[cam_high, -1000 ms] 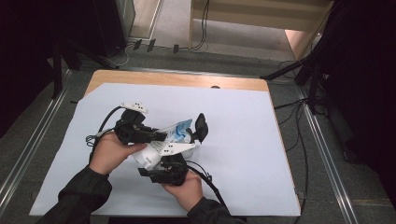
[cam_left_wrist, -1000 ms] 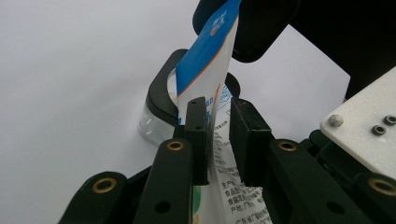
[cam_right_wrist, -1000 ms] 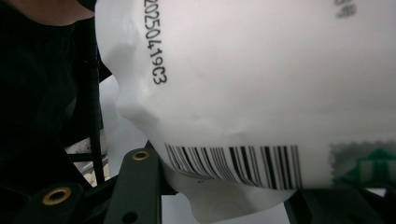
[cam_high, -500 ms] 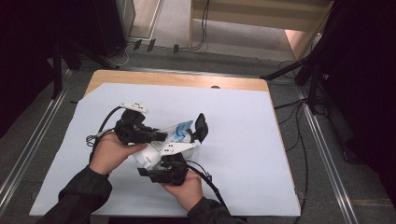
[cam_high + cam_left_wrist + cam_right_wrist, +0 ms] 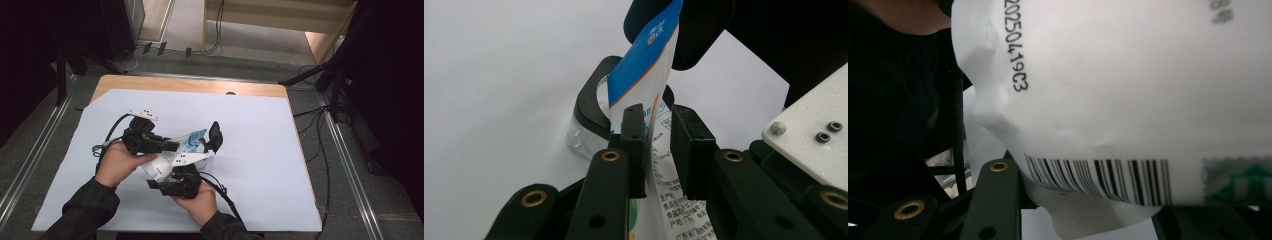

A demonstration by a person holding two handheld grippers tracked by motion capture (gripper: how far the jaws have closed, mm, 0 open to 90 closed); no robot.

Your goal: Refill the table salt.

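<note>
Near the middle of the white-covered worktop [image 5: 260, 150], a white plastic pouch with a blue top and printed text [image 5: 187, 145] is held up between both grippers. The left gripper [image 5: 656, 145], coming in from nine o'clock in the high view, has its fingers [image 5: 634, 145] pinching the pouch's flat upper part, with a clear glass jar [image 5: 584, 137] in a black holder just behind it. The right gripper [image 5: 187, 162], at six o'clock of the pouch, has its fingers clamped on the bulging barcoded lower part [image 5: 1128, 100].
</note>
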